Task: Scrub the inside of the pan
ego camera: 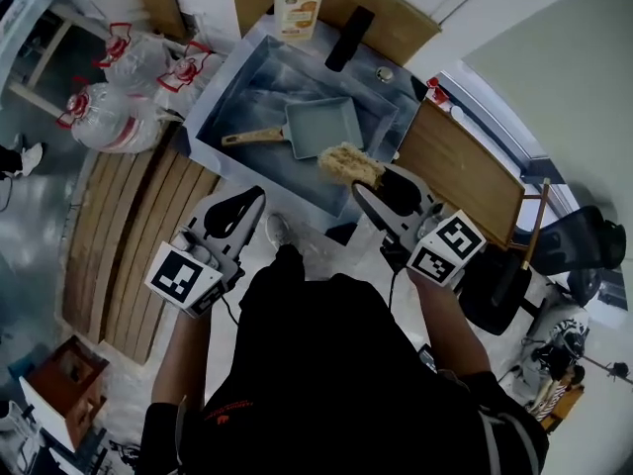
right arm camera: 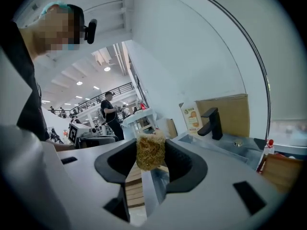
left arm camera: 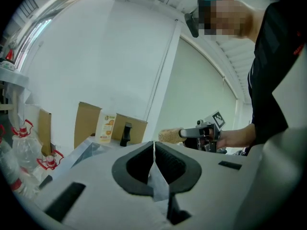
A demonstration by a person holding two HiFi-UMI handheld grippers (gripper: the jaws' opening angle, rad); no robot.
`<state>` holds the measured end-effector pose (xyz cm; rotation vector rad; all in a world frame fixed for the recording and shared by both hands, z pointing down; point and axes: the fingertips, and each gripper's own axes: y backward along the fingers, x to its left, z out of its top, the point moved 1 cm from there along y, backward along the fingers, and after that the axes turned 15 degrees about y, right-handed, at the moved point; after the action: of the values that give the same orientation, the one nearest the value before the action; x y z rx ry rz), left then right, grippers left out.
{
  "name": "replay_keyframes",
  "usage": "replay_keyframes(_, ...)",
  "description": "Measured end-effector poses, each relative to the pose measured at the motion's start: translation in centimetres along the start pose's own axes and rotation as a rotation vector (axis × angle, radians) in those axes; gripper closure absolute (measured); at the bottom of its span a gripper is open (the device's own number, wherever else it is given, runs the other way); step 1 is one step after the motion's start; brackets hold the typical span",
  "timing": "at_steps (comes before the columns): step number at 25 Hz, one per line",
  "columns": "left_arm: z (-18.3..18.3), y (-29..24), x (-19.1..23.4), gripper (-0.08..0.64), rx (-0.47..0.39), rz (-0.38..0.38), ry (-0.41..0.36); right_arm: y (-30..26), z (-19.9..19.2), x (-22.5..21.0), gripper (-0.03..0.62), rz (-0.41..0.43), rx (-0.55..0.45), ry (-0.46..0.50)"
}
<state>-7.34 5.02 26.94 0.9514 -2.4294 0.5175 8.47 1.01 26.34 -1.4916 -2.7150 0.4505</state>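
Your left gripper hangs nearest, low over the floor in front of the counter. Its jaws are pressed together with nothing between them, as the left gripper view shows. Just beyond it, your right gripper pinches a tan fibrous scrubbing pad between its jaws. The right gripper view shows the pad squeezed at the waist, with a tuft standing proud of the tips. The pad hovers at the near edge of the grey-blue sink basin, not yet touching the pan.

Farther on, the pale blue rectangular metal pan lies flat on the basin floor, open side up. Its light wooden handle points towards your left side. Behind the basin stand a black tap and a white soap bottle with an orange label.

Expect the pad to be soft and springy. It will likely flatten and splay under pressure, so a firm pinch across its middle seems right, with the free tuft doing the rubbing. The pan looks stiff and fairly light, with shallow walls. On the smooth basin it will probably skate when you push. The wooden handle is the natural place to clamp it with your empty left gripper.
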Motion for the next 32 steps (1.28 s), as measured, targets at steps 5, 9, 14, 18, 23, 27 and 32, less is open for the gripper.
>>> replay_keyframes(5,1.3,-1.3,2.9,0.534,0.028,-0.017,0.0,-2.3,-0.2,-1.9,0.408,-0.023,0.03,-0.004)
replay_keyframes(9,1.7,-2.5,4.2,0.534,0.042,-0.02,0.01,-3.1,-0.5,-3.3,0.41,-0.035,0.043,-0.007)
replay_keyframes(14,1.5,-4.1,5.0,0.534,0.052,-0.008,0.02,-3.5,-1.2,-5.0,0.41,-0.019,0.067,0.004)
replay_keyframes(18,1.4,-5.5,5.5,0.534,0.047,0.031,0.03,-4.2,-1.8,-6.7,0.41,0.021,0.08,0.012)
replay_keyframes(23,1.1,-7.1,6.0,0.534,0.017,0.096,0.055,-5.2,-2.2,-9.0,0.41,0.085,0.098,0.029)
replay_keyframes(27,0.8,-8.4,6.6,0.534,-0.004,0.137,0.072,-6.3,-2.6,-10.7,0.41,0.134,0.12,0.052)
replay_keyframes(32,0.4,-9.6,7.7,0.534,-0.018,0.172,0.096,-8.1,-3.4,-12.4,0.41,0.178,0.15,0.068)
